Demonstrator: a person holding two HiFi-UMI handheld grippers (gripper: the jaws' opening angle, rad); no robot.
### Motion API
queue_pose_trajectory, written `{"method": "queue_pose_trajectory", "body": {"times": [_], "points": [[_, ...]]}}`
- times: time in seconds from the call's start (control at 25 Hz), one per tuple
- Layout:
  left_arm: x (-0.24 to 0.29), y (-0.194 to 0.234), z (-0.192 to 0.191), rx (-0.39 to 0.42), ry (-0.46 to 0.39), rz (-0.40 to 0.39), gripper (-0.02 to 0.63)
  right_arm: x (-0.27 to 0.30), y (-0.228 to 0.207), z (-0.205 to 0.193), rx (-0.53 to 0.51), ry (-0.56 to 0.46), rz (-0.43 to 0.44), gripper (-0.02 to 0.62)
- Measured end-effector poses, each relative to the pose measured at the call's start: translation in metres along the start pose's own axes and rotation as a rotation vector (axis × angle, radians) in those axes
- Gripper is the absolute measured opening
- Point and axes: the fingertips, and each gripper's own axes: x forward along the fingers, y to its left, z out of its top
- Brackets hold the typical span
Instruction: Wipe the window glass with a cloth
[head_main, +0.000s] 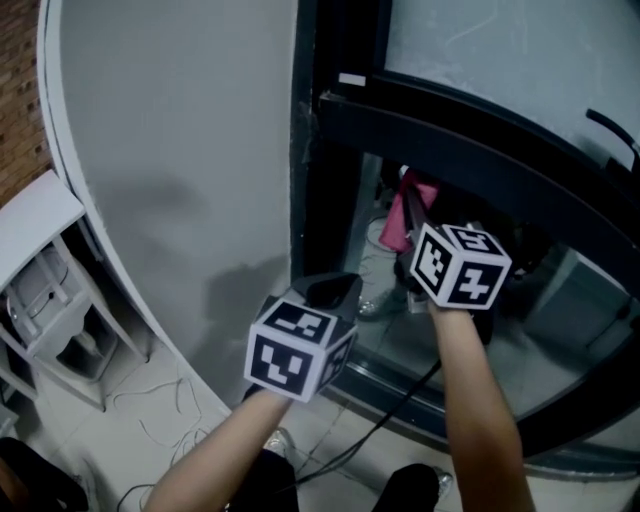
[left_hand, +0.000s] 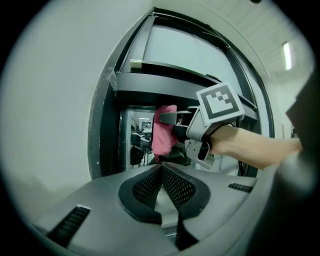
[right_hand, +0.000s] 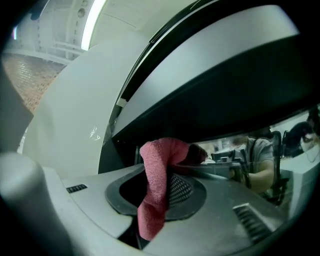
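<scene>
A pink cloth (head_main: 402, 226) is pressed to the lower window glass (head_main: 440, 335) just under the dark crossbar (head_main: 450, 135). My right gripper (head_main: 412, 205) is shut on it. In the right gripper view the cloth (right_hand: 156, 187) hangs folded out of the jaws, over the mesh pads (right_hand: 181, 187). The left gripper view shows the cloth (left_hand: 162, 134) against the pane (left_hand: 137, 145), held by the right gripper (left_hand: 168, 125). My left gripper (head_main: 335, 290) hangs lower left of the right one, by the window's left frame, shut with nothing in it; its pads (left_hand: 172, 186) meet at the tip.
A white wall (head_main: 170, 150) runs along the left of the dark window frame (head_main: 305, 200). A white piece of furniture (head_main: 45, 290) stands at far left. A black cable (head_main: 385, 415) trails across the tiled floor. Behind the glass a person (right_hand: 262, 160) shows.
</scene>
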Motion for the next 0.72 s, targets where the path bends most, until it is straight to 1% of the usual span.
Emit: {"method": "queue_pose_trajectory", "body": {"times": [0.16, 0.48, 0.72], "points": [[0.0, 0.018, -0.009, -0.018, 0.018, 0.027, 0.0, 0.024, 0.02, -0.002, -0.002, 0.0, 0.034, 0.074], [-0.01, 0.048, -0.023, -0.042, 0.036, 0.077, 0.0, 0.058, 0.052, 0.0, 0.0, -0.018, 0.069, 0.074], [-0.018, 0.053, -0.036, -0.06, 0.048, 0.078, 0.0, 0.076, 0.072, -0.006, -0.007, -0.007, 0.095, 0.074]]}}
